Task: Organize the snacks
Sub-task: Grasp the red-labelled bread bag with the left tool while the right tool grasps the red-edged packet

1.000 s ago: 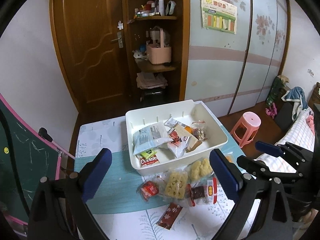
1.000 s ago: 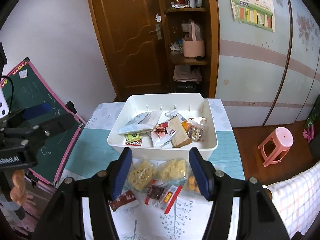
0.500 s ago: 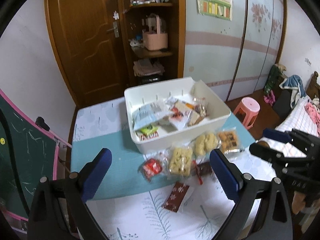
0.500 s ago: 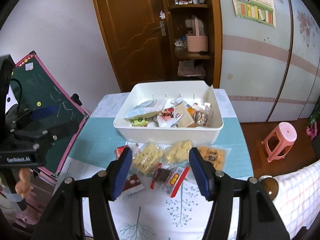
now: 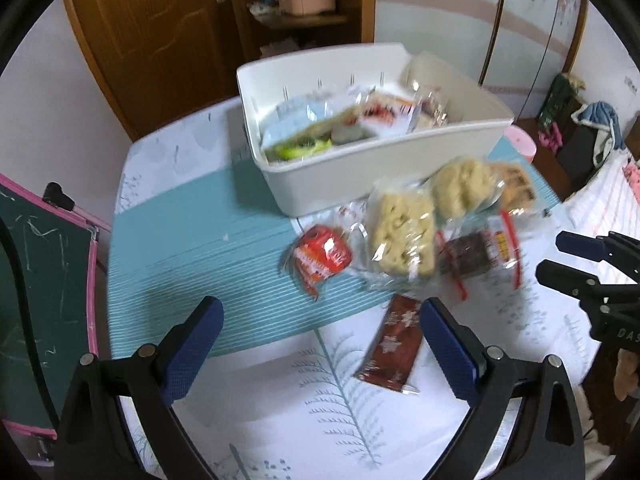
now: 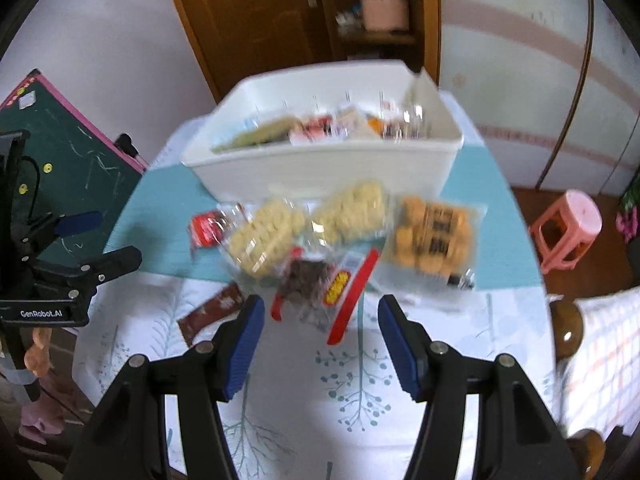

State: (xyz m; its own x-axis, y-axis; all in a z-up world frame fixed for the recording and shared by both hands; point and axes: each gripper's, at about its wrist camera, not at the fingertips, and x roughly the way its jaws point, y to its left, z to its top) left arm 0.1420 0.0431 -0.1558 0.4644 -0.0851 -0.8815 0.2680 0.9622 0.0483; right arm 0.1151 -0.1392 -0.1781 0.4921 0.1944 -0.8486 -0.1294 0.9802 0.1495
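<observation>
The left gripper [image 5: 320,330] is hovering over the table with its blue pads spread wide and nothing between them. Just off its right pad, a dark red wrapper with white flakes [image 5: 390,346] is lying flat on the white leaf-print tablecloth [image 5: 280,392]. Further out, on the teal mat [image 5: 192,248], a small red packet [image 5: 322,256] is sitting beside a clear bag of pale yellow puffs [image 5: 402,236].

The right gripper [image 6: 321,322] is hanging at a middling spread, empty as well, its pads framing the near end of a clear packet with red edges and a dark filling [image 6: 320,284] without touching it. Beyond that, a second bag of pale puffs [image 6: 352,212] and a bag of orange-brown biscuits [image 6: 434,236] are lying side by side against the front wall of the white plastic bin [image 6: 320,172]. Inside the bin, several snack packets are piled together, blurred. A pink stool [image 6: 568,224] is standing on the floor to the right of the table.
</observation>
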